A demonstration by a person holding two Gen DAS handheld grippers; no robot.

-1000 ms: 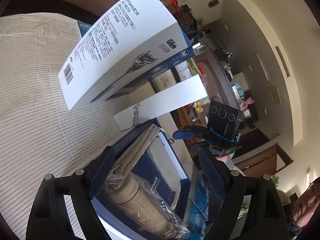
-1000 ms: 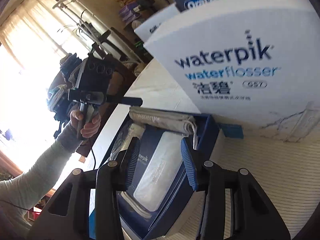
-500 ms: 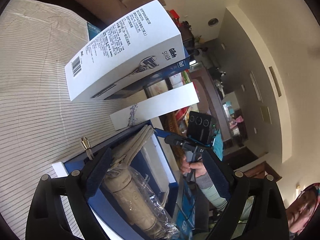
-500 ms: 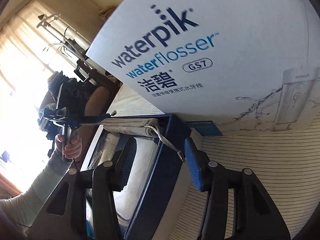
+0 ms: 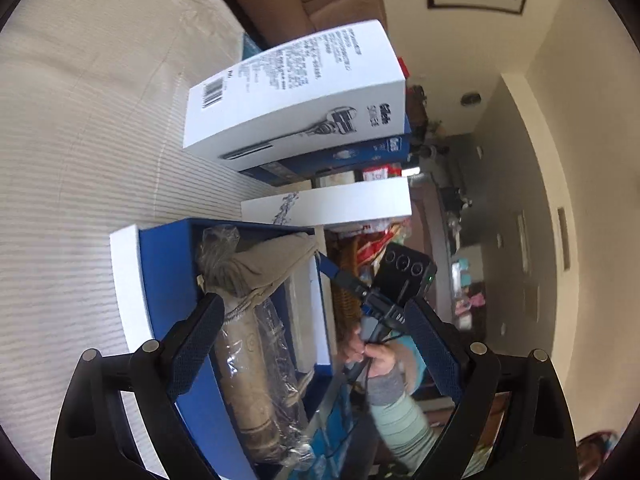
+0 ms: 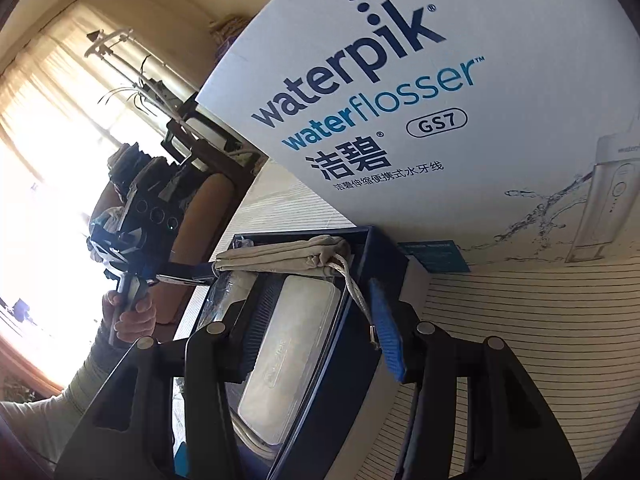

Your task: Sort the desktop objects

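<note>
I see a table under a cream striped cloth. On it: open blue box, touching the white Waterpik lid standing on edge; past that, a white razor box stacked on a blue box. Small blue card at the lid's foot.

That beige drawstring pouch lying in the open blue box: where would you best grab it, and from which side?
Probably the bunched neck of the pouch, where the cord gathers the fabric into a firm ridge. It lies draped across the top of the blue box, above the wrapped device and white case, so come from above, jaws straddling the neck crosswise. The flat body would likely slip.
</note>
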